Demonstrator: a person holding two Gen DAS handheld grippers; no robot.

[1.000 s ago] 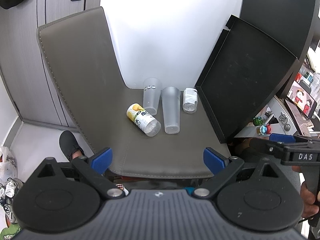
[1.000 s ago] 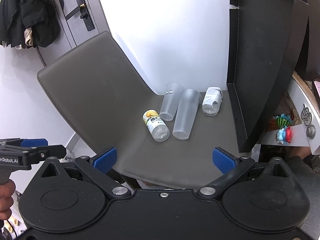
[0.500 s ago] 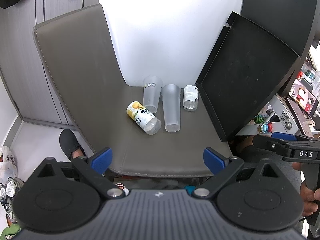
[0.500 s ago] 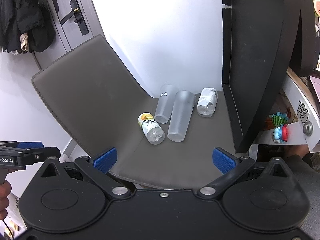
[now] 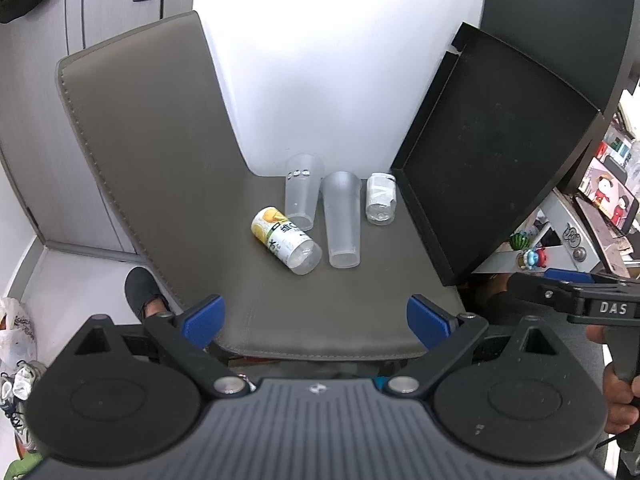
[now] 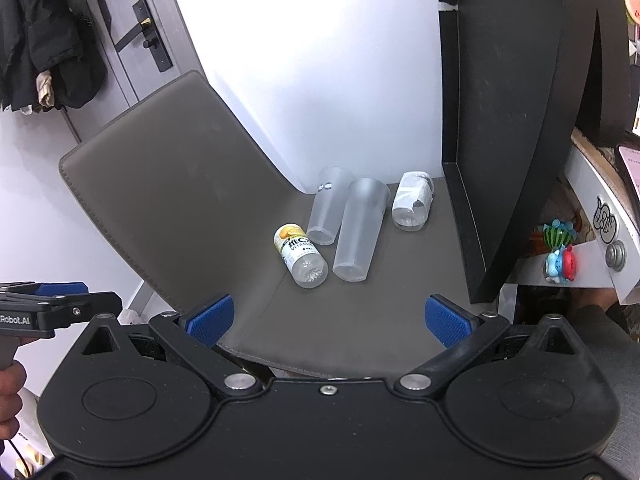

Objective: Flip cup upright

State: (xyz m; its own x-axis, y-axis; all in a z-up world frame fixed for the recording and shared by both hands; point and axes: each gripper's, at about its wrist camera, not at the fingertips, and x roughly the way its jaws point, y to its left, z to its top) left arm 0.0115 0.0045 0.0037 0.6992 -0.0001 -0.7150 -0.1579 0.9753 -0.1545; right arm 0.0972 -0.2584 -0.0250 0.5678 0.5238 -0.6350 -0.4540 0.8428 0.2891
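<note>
frosted cup [image 5: 341,220] on side, well beyond left tongs [image 5: 316,320], right tongs [image 6: 328,318]; both agape, empty.

Grey mat [image 5: 168,168], black tray [image 5: 492,152], yellow-labelled bottle [image 5: 286,246], white-labelled bottle [image 5: 380,199]

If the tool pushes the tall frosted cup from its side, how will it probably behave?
The tall frosted cup lies on its side, so it would probably roll, curving because it tapers. It looks empty and thin-walled, likely light and easily squeezed. The yellow-labelled bottle lying close beside it might get nudged.
</note>
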